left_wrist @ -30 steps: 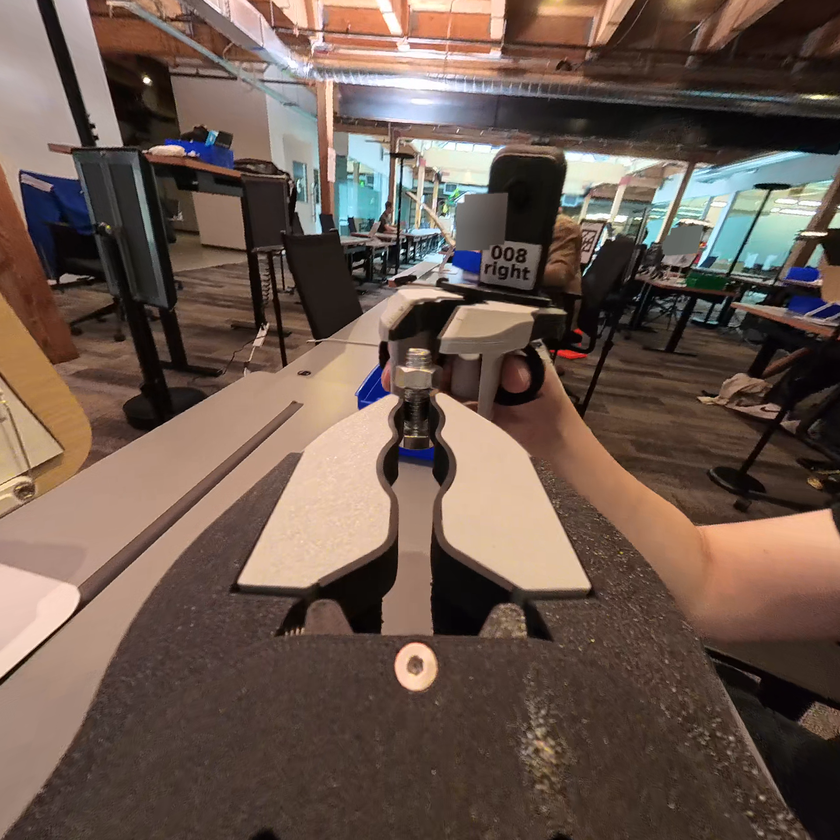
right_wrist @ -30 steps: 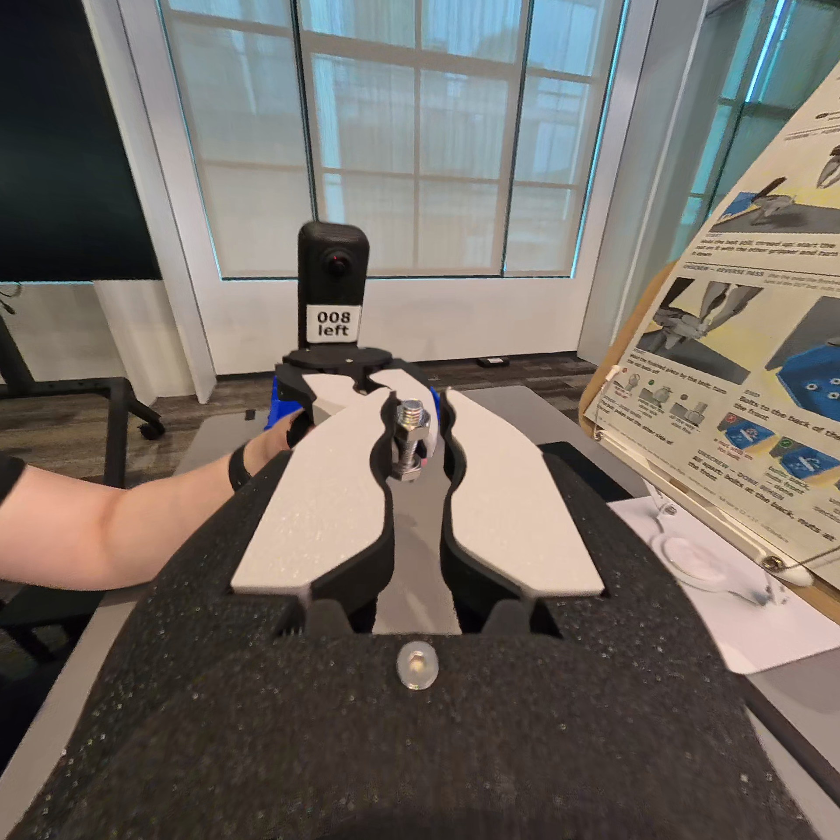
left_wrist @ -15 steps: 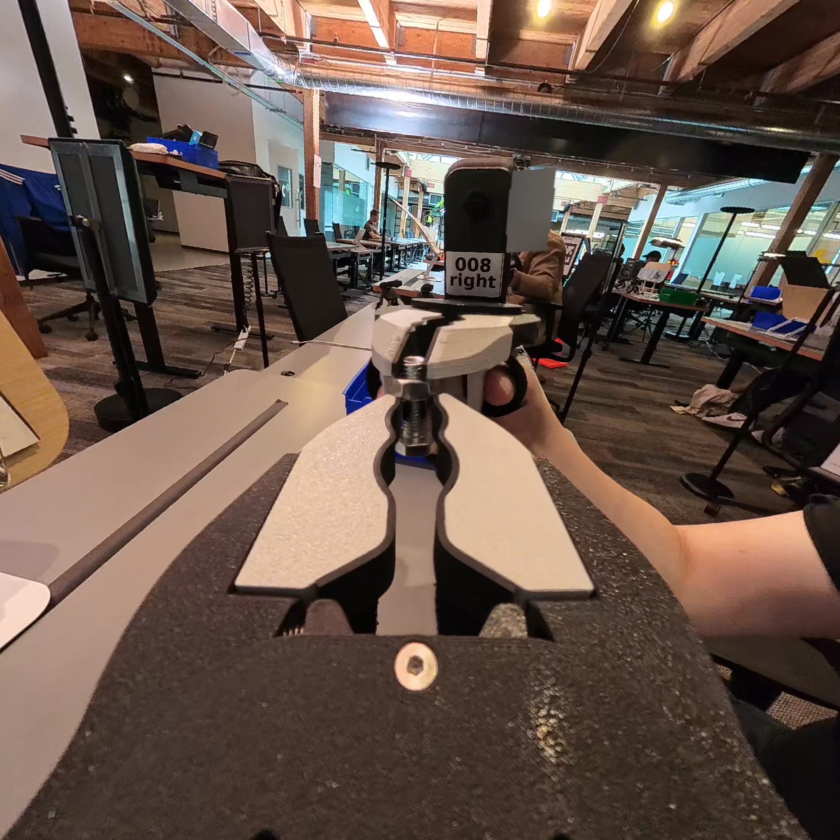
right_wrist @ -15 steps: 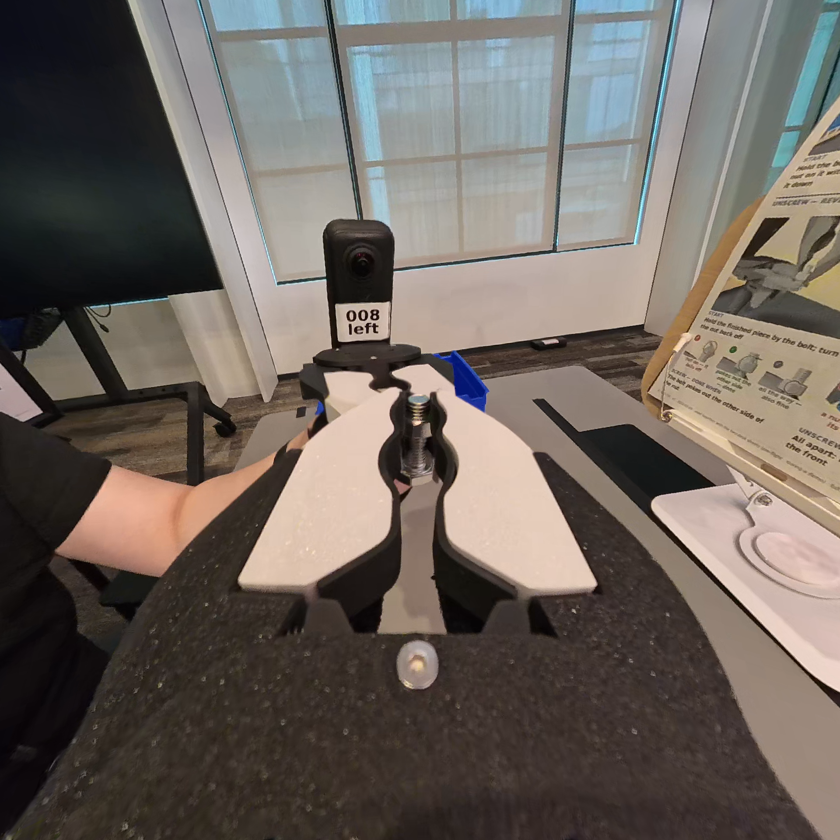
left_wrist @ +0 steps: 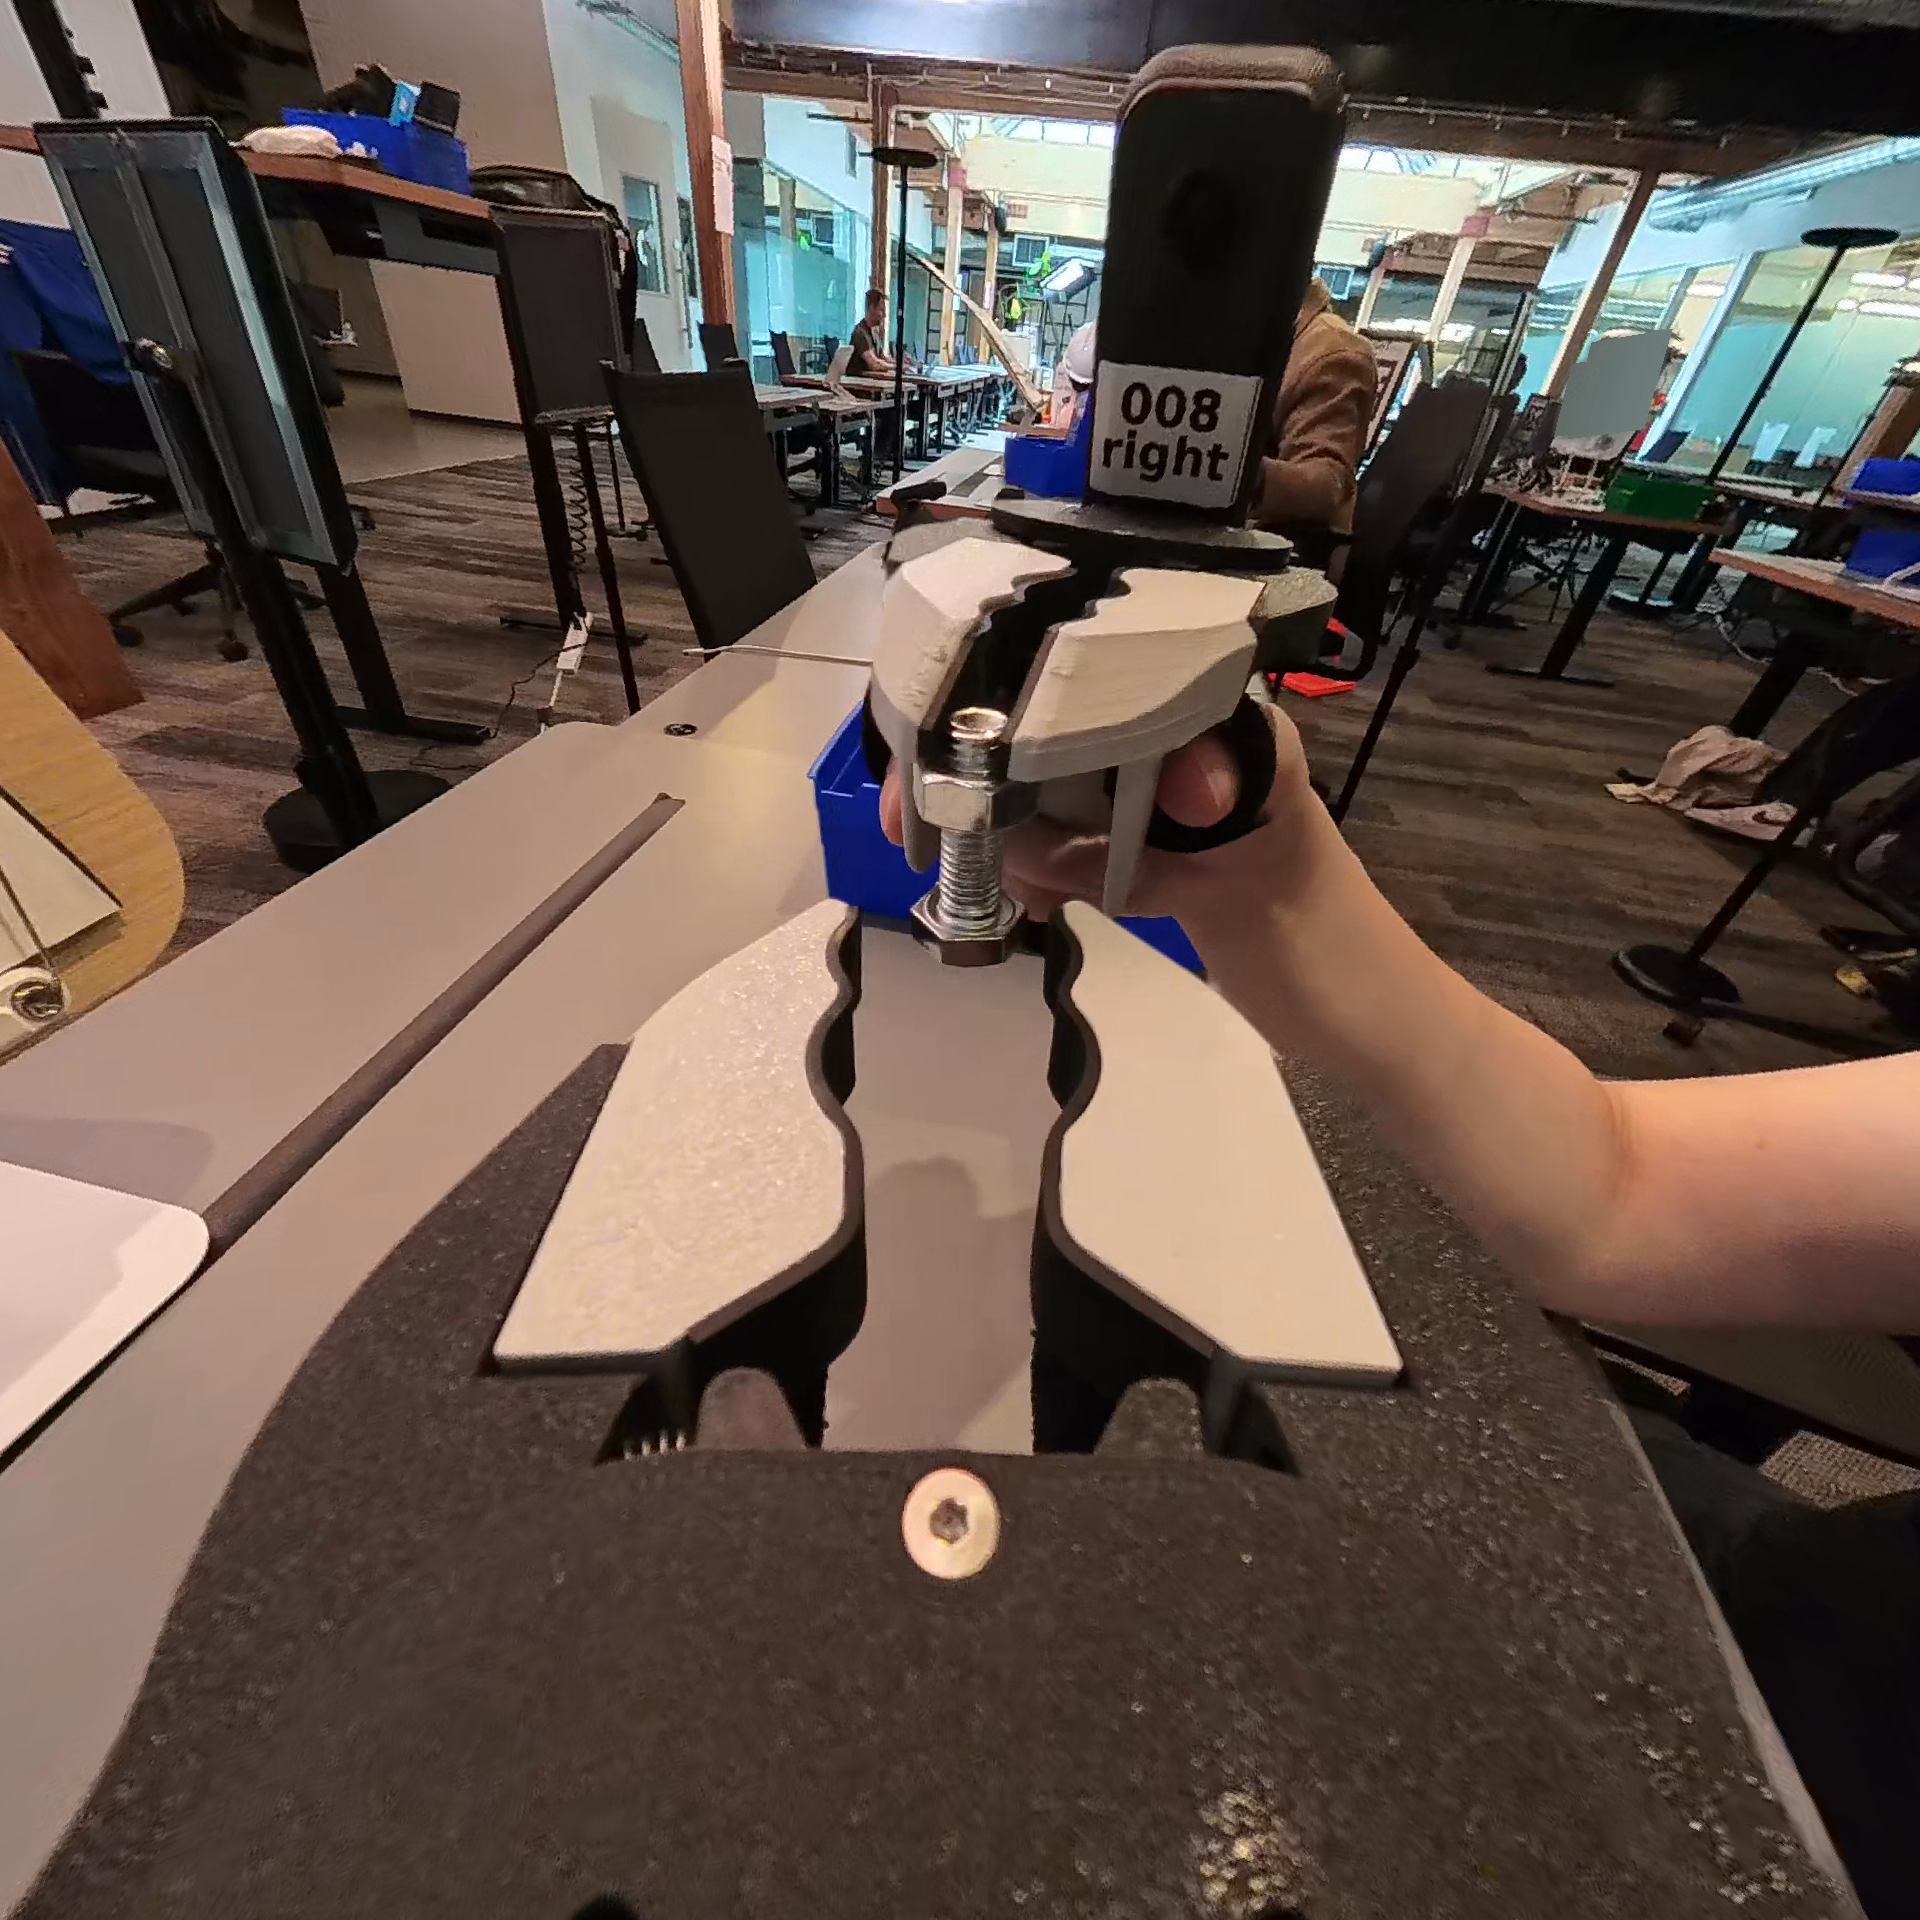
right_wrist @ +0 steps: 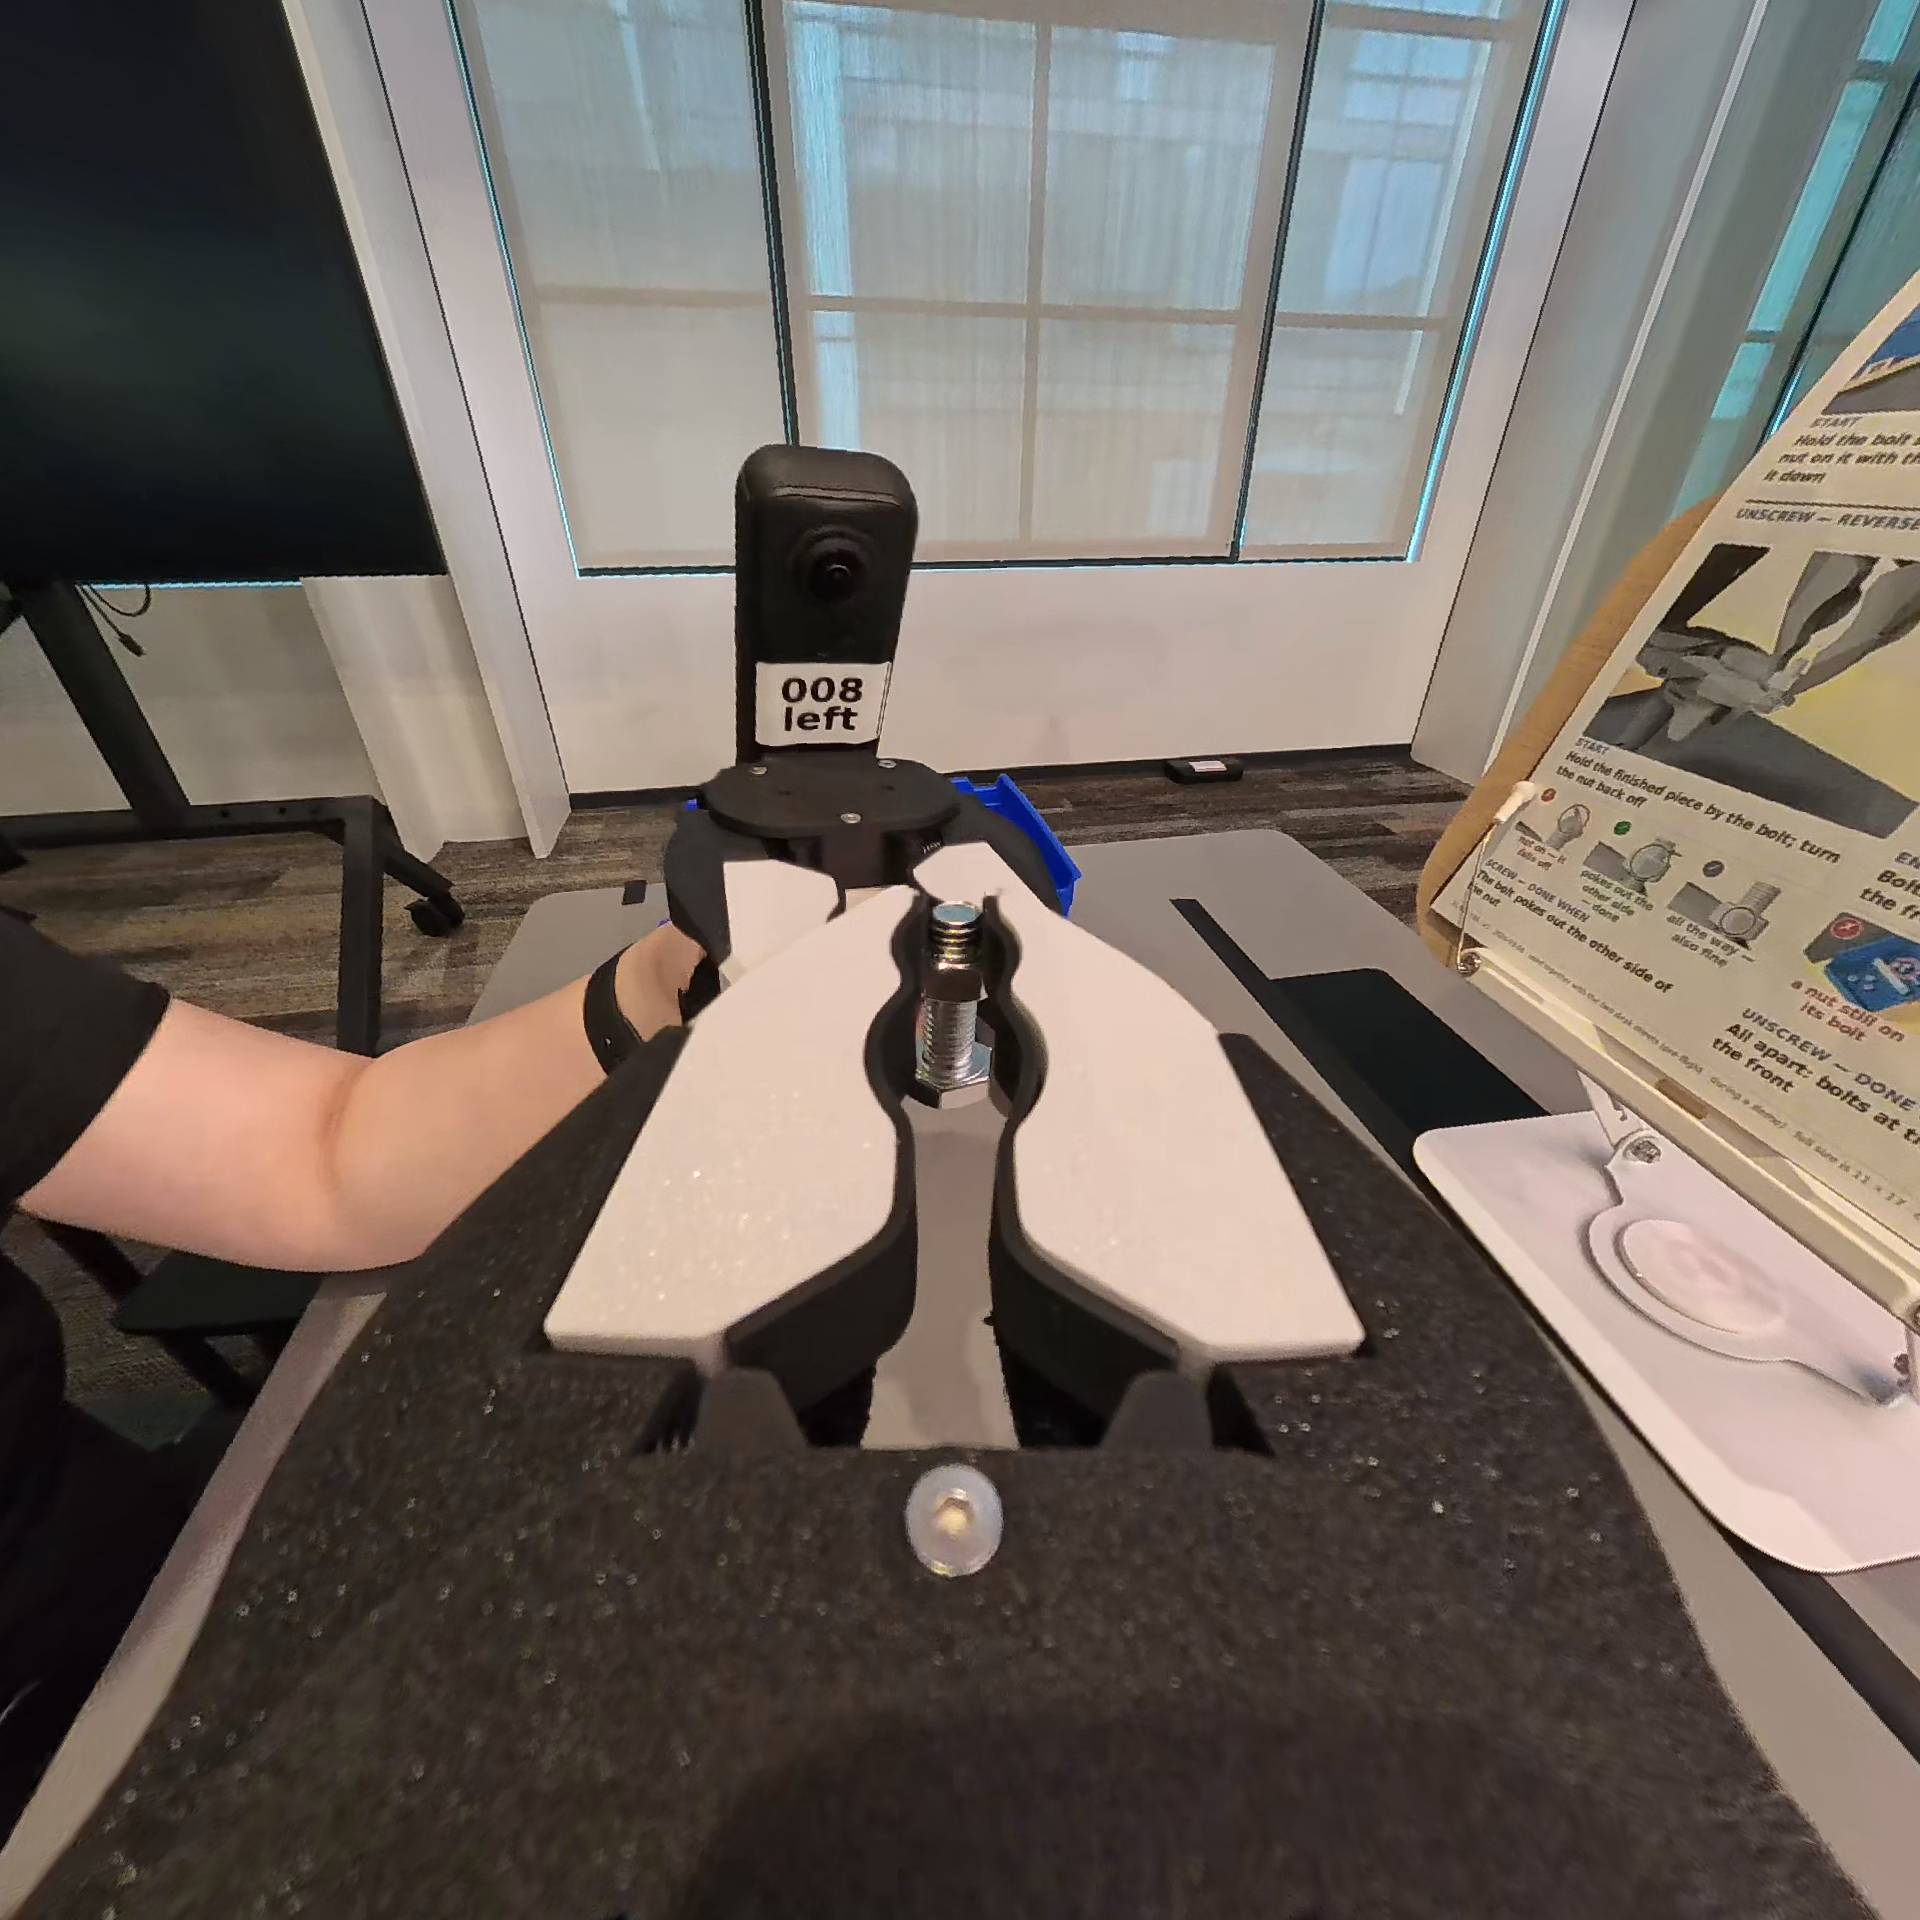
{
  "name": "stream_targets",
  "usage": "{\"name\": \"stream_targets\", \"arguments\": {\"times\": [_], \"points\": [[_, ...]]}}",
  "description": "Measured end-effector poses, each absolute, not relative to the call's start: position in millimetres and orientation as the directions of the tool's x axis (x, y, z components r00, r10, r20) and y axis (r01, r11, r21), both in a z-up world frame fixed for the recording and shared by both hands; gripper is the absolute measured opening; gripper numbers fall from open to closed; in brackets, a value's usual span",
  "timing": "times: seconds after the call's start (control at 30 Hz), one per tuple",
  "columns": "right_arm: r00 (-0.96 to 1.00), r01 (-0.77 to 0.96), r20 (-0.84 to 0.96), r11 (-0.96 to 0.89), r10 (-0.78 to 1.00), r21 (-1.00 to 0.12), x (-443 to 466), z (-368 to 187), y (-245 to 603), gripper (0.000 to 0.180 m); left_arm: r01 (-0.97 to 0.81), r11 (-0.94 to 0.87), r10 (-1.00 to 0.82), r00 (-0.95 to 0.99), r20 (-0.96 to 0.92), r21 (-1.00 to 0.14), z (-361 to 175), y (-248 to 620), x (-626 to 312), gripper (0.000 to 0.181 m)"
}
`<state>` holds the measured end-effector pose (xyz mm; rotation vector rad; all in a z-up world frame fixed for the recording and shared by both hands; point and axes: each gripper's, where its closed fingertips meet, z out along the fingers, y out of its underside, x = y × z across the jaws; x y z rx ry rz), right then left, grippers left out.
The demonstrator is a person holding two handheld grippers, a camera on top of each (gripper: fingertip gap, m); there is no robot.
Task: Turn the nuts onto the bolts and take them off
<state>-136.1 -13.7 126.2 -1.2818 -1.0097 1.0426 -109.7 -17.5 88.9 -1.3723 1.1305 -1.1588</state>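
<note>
Left wrist view, left gripper (left_wrist: pixel 951 935) spread wide, right gripper (right_wrist: pixel 951 925) clamped on nut (right_wrist: pixel 954 977), bolt (right_wrist: pixel 951 1029) upright.

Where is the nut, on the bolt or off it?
On. The nut sits around the bolt near its tip, thread showing above and below it, clamped by the right gripper.

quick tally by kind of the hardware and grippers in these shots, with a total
bolt: 1
nut: 1
blue bin: 1
grippers: 2, left gripper and right gripper
total: 5
</note>
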Motion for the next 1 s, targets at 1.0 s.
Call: {"name": "stream_targets", "arguments": {"times": [1.0], "points": [[0.361,0.008,0.211,0.223,0.908,-0.975,-133,136,-12,0.009,0.004,0.005,-0.938,0.345,-0.004,-1.000,99,-3,-97,0.019]]}}
